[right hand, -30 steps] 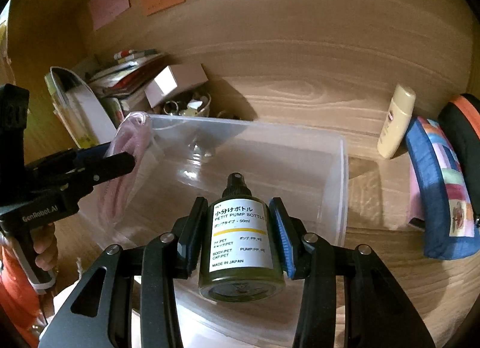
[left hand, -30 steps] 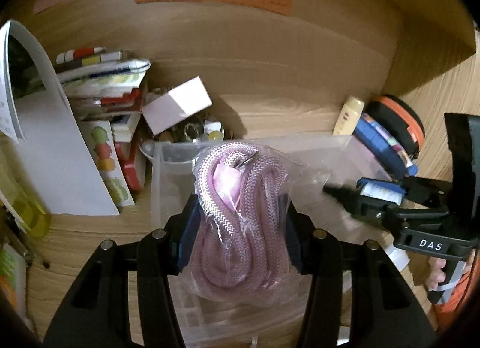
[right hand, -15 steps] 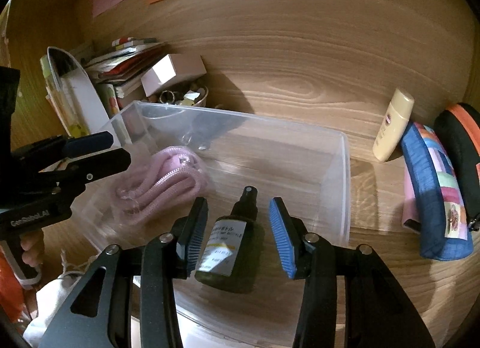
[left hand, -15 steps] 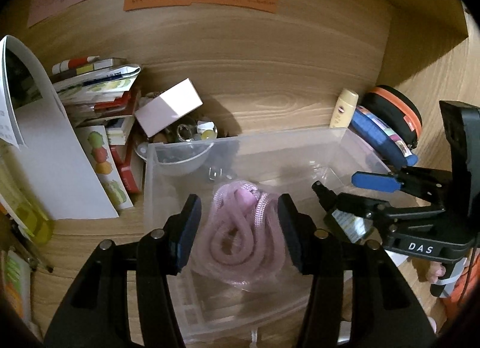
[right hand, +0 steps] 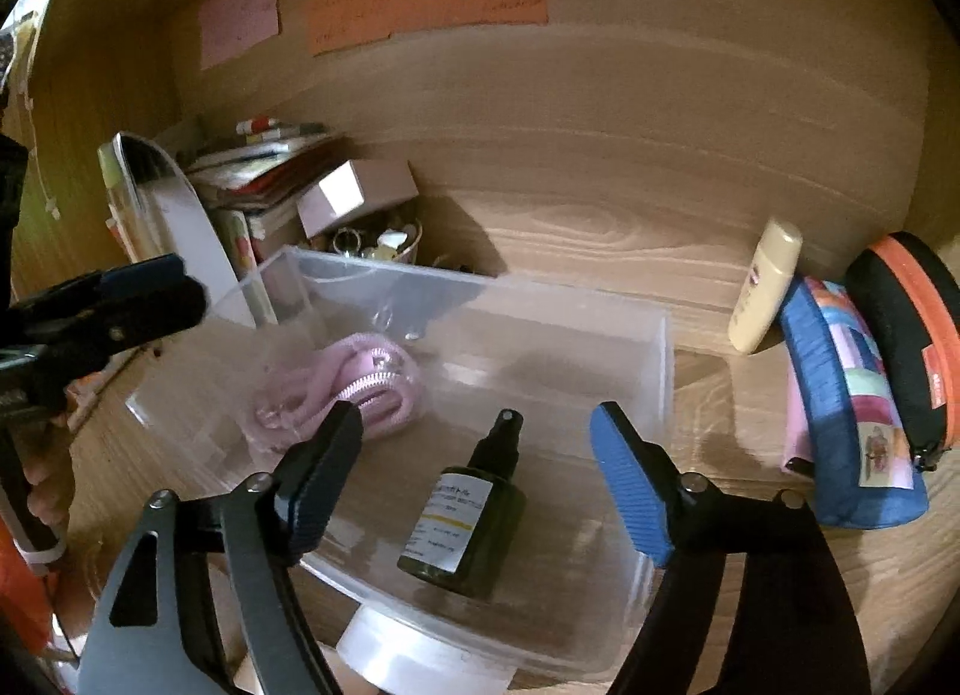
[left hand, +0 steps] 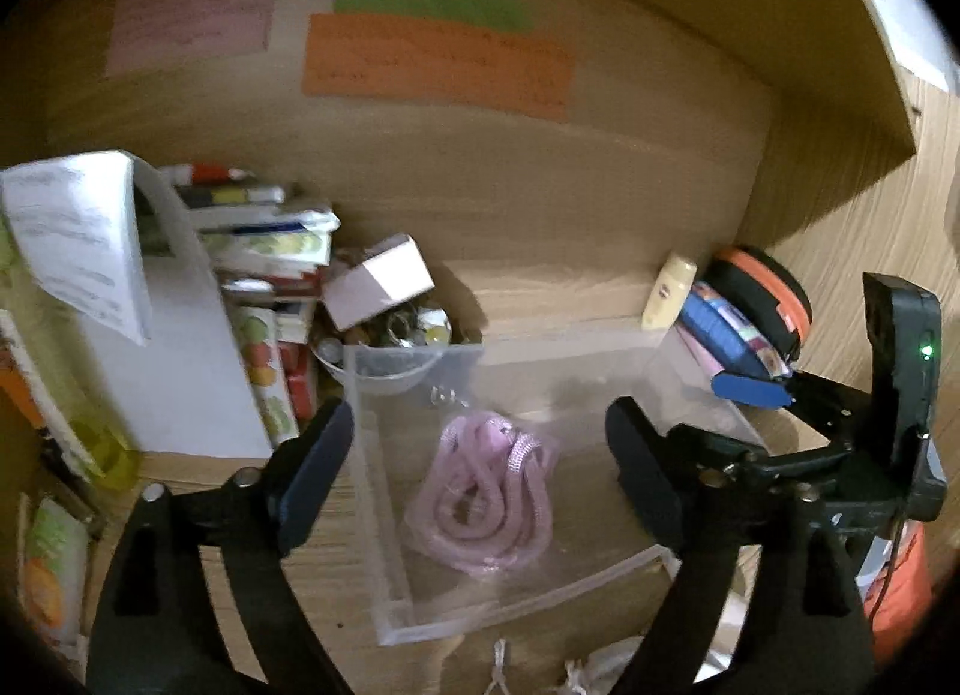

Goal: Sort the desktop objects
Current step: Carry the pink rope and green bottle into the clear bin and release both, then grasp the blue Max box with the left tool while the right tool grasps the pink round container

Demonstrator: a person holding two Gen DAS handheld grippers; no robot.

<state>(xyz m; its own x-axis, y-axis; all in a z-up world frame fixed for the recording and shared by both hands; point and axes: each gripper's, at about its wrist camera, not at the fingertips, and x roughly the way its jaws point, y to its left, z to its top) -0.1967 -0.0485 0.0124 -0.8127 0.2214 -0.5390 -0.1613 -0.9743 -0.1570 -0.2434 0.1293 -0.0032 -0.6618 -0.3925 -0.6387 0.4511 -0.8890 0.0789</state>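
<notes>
A clear plastic bin sits on the wooden desk. A bagged pink rope lies inside it on the left. A dark pump bottle with a white label lies on its side inside the bin near the front. My left gripper is open and empty, raised above the rope. My right gripper is open and empty, raised above the bottle. Each gripper shows in the other's view: the right one at the bin's right, the left one at its left.
A stack of books and papers, a pink-white box and a bowl of small items stand behind the bin's left. A cream tube, blue pouch and black-orange case are at the right.
Both grippers opened and dropped their loads into the bin: the rope from the left, the bottle from the right. Both then pulled back and up, jaws opening wider.
</notes>
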